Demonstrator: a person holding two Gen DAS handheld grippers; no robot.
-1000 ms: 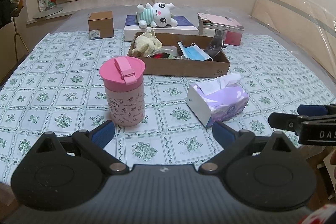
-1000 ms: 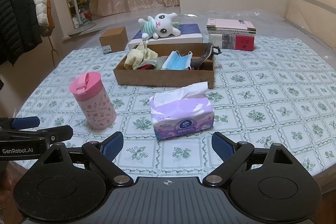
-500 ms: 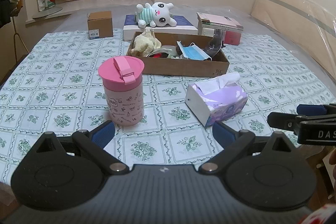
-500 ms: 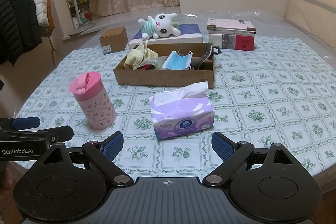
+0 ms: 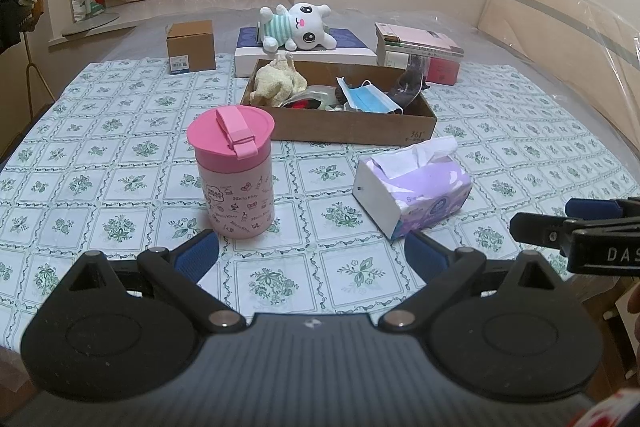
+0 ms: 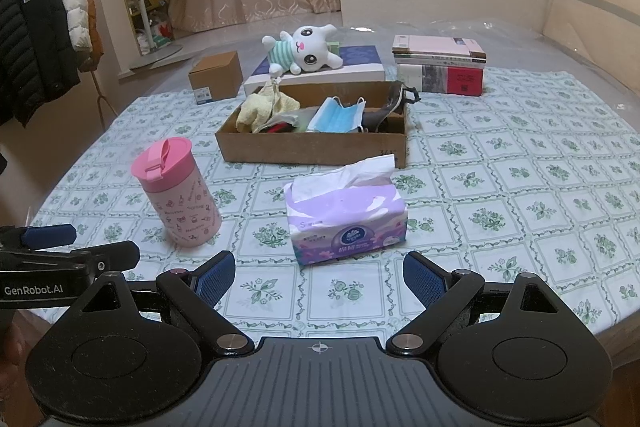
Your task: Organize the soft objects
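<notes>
Purple-wrapped tissue pack [image 6: 346, 217] lies on the desk [image 6: 520, 187], white tissue standing out of its top slot, just in front of the cardboard tray [image 6: 312, 147]. Tray contents: a yellow cloth [image 6: 264, 107] at the left end, a blue mask [image 6: 340, 115] in the middle, a dark item at the right end. A white plush [image 6: 304, 49] lies on a flat box [image 6: 360, 67] behind the tray. Left of the tissue pack, a pink cup [image 6: 176, 193] stands upright, lid shut. A small carton [image 6: 216, 75] sits at the far left, stacked books [image 6: 440, 67] at the far right. The left gripper [image 5: 310, 253] and right gripper [image 6: 318, 273] hover over the near desk edge. On both, the fingers are spread wide with nothing between them; neither touches any item.
</notes>
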